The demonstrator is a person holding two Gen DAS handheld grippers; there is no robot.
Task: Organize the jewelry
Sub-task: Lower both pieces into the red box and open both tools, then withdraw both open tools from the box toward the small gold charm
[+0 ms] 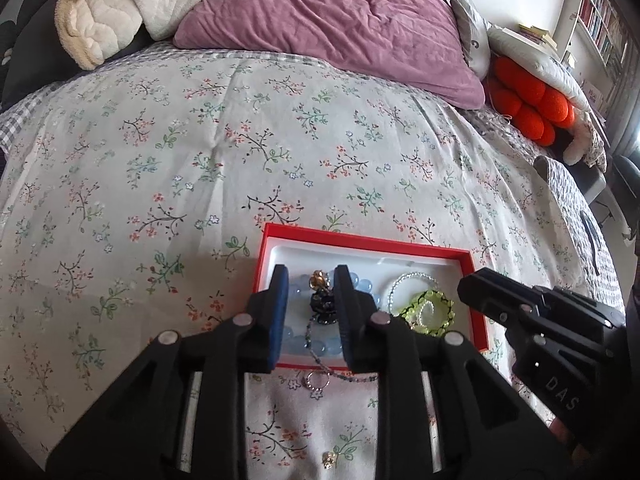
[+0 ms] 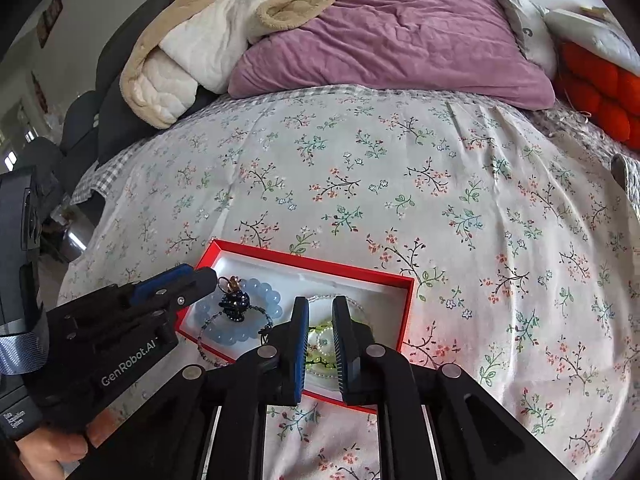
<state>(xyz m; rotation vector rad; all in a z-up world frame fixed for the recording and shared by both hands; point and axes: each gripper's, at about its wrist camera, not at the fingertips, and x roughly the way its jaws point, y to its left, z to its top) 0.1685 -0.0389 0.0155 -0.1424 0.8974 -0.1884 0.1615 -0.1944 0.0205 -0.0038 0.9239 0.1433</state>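
Red jewelry box (image 1: 362,243) on floral bedspread (image 1: 240,152), wide bare cloth around it.
Pillows (image 1: 340,28) lie well behind. Left gripper (image 1: 310,312), jaws slightly apart, straddles a dark charm necklace (image 1: 322,306) over blue beads (image 1: 294,342); right gripper (image 2: 320,346), narrowly parted, hovers over a green bracelet (image 2: 320,330), gripping nothing.

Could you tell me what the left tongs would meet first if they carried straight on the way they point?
Probably the dark beaded charm lying on the blue bead bracelet in the red box; depth is uncertain.
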